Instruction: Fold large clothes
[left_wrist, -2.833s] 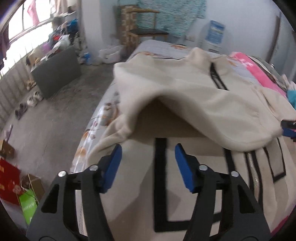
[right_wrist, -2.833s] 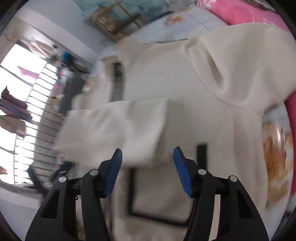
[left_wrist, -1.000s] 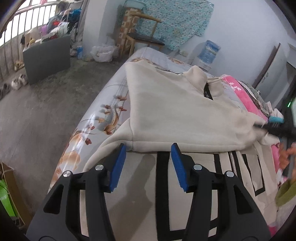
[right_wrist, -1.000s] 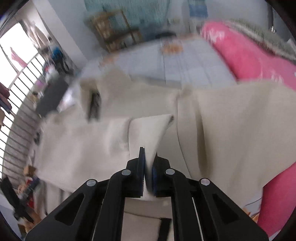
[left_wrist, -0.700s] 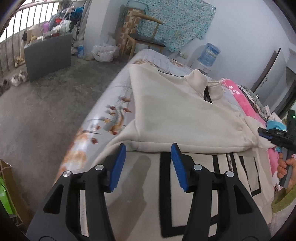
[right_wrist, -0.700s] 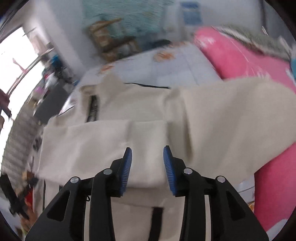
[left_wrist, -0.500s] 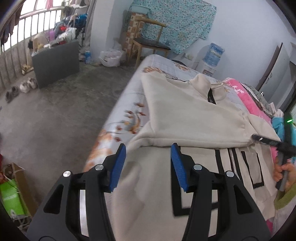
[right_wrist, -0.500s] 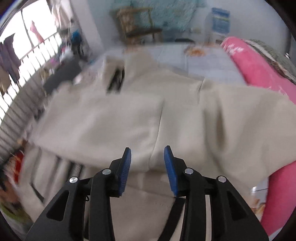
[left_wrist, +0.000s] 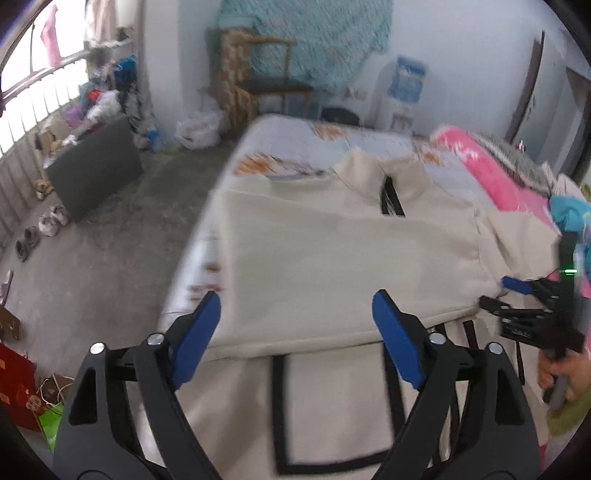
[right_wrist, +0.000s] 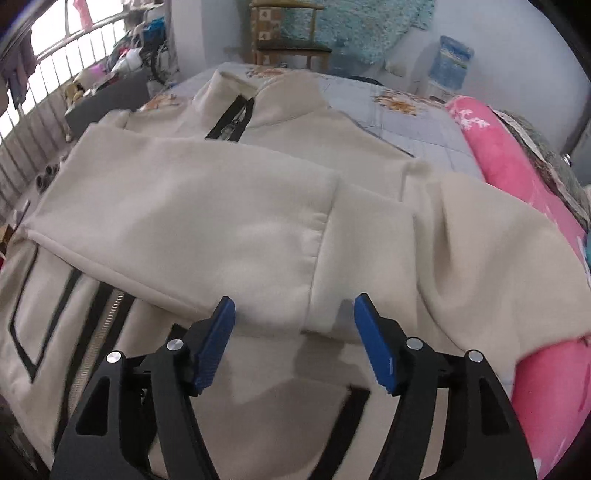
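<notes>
Nearby, pink blanket (right_wrist: 517, 177) beside cream jacket (right_wrist: 192, 214); both grippers spread, empty.

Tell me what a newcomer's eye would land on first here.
The cream jacket spread across the bed, one sleeve folded over its chest and black zip showing at the collar. Next, the pink quilt along its right side. Both grippers, left and right, are open above the jacket.

A pale wall (left_wrist: 461, 55) carries a turquoise patterned cloth (left_wrist: 314, 40); a wooden chair (left_wrist: 269, 81) stands beneath it, a water dispenser (left_wrist: 404, 92) just beside; bare concrete floor (left_wrist: 110, 240) (shoes along its edge) runs to a barred window (left_wrist: 40, 92), daylight streaming in; a dark doorway (left_wrist: 576, 122) stands far right.
</notes>
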